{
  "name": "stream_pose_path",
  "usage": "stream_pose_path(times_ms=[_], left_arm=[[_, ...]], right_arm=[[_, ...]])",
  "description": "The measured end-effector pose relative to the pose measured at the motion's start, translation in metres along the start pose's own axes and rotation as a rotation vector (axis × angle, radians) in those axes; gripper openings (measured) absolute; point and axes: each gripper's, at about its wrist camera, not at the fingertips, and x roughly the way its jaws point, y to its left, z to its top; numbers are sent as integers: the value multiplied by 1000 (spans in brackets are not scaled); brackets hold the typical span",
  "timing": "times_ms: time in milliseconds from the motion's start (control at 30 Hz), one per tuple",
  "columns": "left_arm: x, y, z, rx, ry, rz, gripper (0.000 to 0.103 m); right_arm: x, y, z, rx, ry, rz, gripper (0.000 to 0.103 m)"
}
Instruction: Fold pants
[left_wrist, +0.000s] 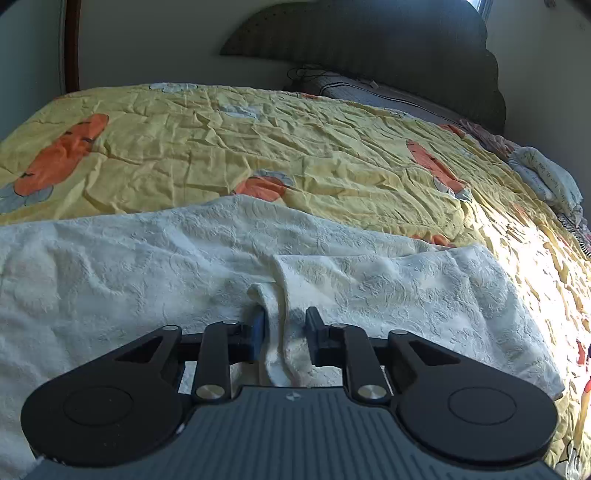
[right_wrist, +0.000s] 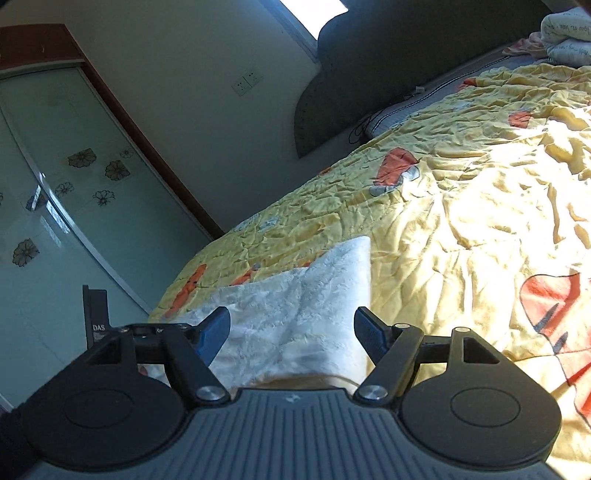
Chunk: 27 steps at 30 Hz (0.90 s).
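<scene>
White pants (left_wrist: 184, 266) spread flat on yellow bedspread (left_wrist: 258, 140) for folding. Left gripper (left_wrist: 284, 336) part-closed, fabric ridge between fingers, clamp unconfirmed: cannot tell. Right gripper (right_wrist: 291, 332) released, wide over pants end, likely lining up grab.

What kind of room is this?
Most likely a bedroom. There is a big bed with a crumpled yellow bedspread, a dark padded headboard against the wall, and a wardrobe with frosted flowered sliding doors. White pants lie on the bed.
</scene>
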Motion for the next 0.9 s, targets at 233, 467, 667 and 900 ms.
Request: stream_pose_path(times_ms=[233,467,667,900], left_arm=[[-46,-62,-22,131,-136,-112,45],[-16,-75,-73,231,-73,-104,46],[-30,-83,-68,199,-67,-90,45],[-42,-114,-100,260,-84,-138,66]], right_arm=[[62,-10,8,262,116,161,80],[79,-47,-18,312,252,-26,52],[79,-28,20,253,280,-48,57],[149,-41,74,366,265,14,84]])
